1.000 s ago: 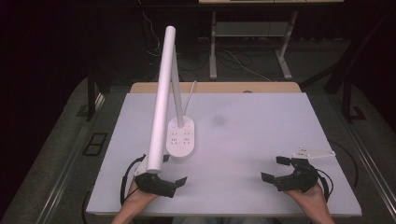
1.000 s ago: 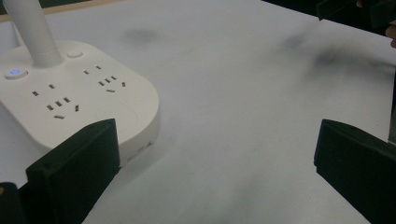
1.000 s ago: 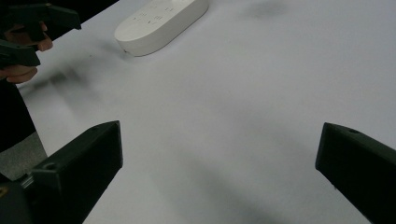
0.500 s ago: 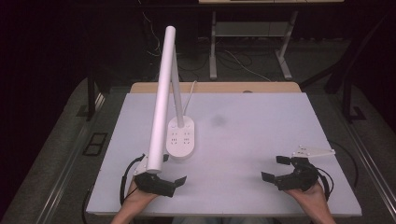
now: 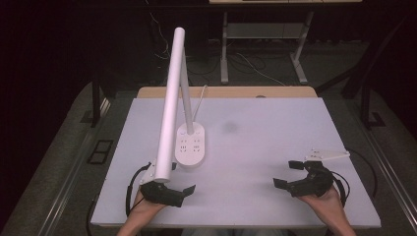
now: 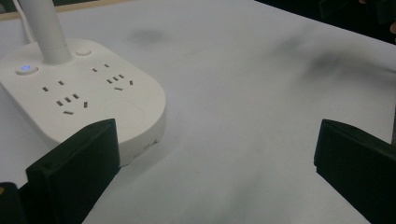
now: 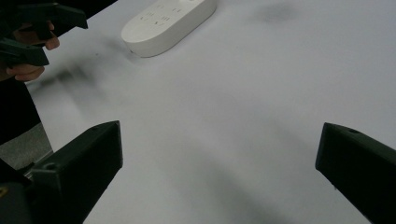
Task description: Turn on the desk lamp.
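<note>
Table (image 5: 275,147): one, white, under both grippers.
Desk lamp (image 5: 191,147): one, white; oval socket base, blue light lit, long tube head; just ahead of the left gripper (image 5: 184,189).
Grippers: two; left jaws wide apart, right gripper (image 5: 287,173) likewise, both empty.

Counter (image 5: 275,147): white, matte top. Carries one white lamp base (image 5: 190,145) with sockets, left of centre, cord trailing rearward.

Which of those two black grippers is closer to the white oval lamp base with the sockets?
The left gripper: it sits just in front of the white oval lamp base. The right gripper is well off to the base's right, both open.
</note>
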`<state>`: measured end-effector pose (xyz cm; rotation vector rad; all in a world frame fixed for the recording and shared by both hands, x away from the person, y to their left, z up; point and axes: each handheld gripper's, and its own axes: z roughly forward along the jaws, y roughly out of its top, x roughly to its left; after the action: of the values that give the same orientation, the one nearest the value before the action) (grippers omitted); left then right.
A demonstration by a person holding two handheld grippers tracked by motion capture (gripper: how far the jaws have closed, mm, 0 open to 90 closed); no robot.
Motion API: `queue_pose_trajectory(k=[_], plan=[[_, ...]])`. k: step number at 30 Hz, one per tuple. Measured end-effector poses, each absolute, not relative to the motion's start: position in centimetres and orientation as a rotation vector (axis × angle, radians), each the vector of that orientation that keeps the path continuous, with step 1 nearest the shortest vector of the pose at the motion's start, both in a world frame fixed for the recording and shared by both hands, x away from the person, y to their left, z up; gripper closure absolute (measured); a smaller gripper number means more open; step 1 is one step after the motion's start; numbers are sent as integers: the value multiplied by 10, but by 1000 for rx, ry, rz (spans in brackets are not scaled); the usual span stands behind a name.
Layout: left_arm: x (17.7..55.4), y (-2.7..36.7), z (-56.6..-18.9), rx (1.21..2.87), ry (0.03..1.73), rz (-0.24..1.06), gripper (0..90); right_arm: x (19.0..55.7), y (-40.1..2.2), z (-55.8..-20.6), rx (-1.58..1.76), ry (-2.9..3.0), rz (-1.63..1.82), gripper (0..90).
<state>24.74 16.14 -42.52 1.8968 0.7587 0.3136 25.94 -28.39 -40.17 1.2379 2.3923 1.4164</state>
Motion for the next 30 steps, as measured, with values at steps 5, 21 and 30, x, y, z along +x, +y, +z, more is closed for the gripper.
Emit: queue_pose_trajectory(k=[5, 21, 30], plan=[[247, 162, -425, 1896, 760, 313, 0, 265, -277, -397, 1205, 2416, 1393, 1], [247, 162, -426, 1895, 763, 315, 0, 281, -258, -383, 1140, 2484, 1376, 1], [247, 161, -426, 1898, 758, 318, 0, 291, -249, -379, 1123, 2513, 1373, 1]])
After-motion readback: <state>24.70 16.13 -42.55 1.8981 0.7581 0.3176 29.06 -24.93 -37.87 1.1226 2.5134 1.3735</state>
